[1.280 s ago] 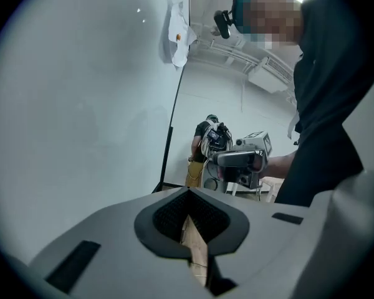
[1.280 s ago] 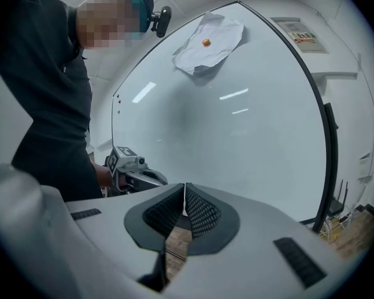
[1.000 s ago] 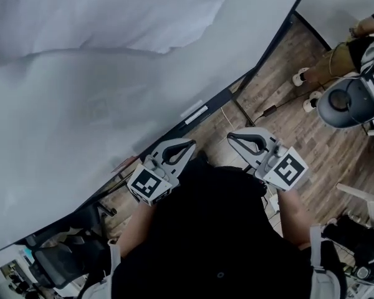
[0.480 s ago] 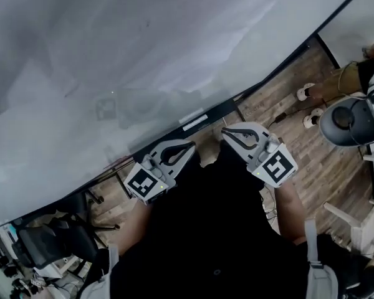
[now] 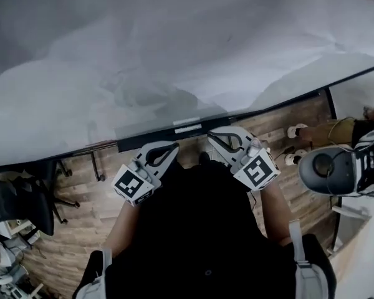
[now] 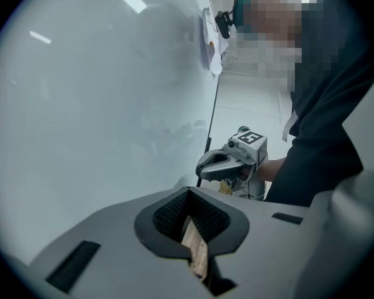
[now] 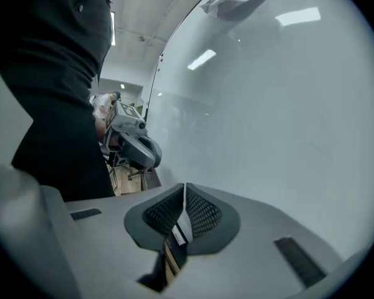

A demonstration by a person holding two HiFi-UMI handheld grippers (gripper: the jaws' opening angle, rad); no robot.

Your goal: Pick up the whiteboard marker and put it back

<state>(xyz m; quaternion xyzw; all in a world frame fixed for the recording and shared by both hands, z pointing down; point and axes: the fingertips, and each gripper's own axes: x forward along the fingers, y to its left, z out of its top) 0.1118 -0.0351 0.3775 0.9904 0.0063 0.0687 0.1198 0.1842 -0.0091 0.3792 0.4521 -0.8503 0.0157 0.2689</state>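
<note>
Ahead of my jaws stands the whiteboard (image 5: 174, 48), its bottom rail (image 5: 143, 138) just beyond both tips. Left gripper (image 5: 172, 148) and right gripper (image 5: 214, 136) are clenched on nothing. Over the last second the board has swung square to me and the rail has drawn nearer. The whiteboard marker is not identifiable; a pale strip (image 5: 188, 128) on the rail is too small to tell. Judgement: pickup not begun.

Office or lab — large whiteboard (image 5: 174, 42), office chair (image 5: 15, 204), wood-plank floor (image 5: 68, 229)
</note>
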